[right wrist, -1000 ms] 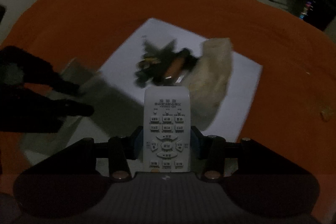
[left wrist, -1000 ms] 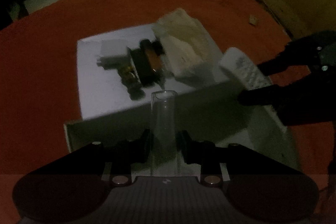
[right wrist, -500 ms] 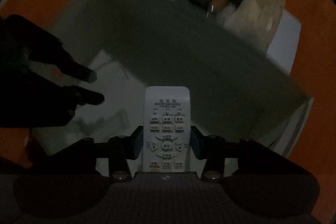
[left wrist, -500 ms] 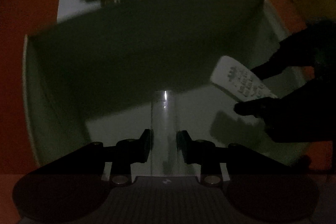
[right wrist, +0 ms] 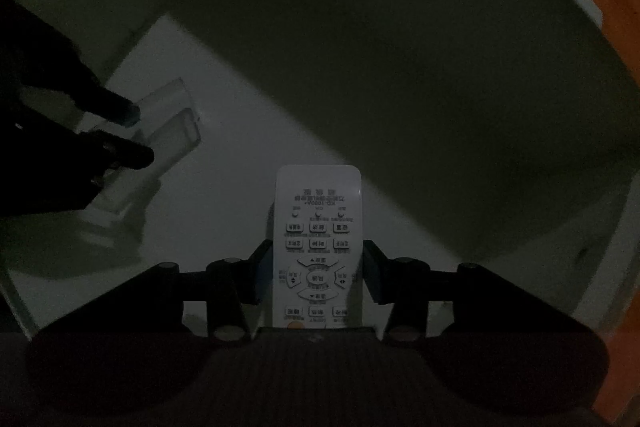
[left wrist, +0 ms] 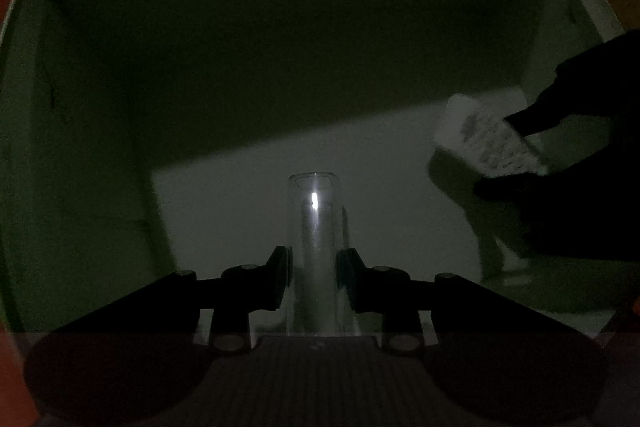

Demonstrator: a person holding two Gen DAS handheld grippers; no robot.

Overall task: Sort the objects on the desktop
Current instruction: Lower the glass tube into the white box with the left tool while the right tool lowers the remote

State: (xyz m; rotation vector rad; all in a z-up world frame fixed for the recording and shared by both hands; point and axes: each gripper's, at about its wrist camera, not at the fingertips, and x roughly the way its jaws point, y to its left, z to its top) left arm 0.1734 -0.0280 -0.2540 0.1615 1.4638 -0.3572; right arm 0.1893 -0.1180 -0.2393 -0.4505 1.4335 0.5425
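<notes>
Remote (right wrist: pixel 317 247) and clear tube (left wrist: pixel 313 251) (both gripper-clamped) hang inside the box (left wrist: pixel 100 147).

Both my grippers sit inside the box (left wrist: pixel 100 131). In my left view the glass tube (left wrist: pixel 313 251) lies dead ahead at 12 o'clock between the left gripper (left wrist: pixel 313 279) fingers, with the remote (left wrist: pixel 488 143) at 2 o'clock. In my right view the tube sits at 10 o'clock, the box's far wall behind both.
</notes>
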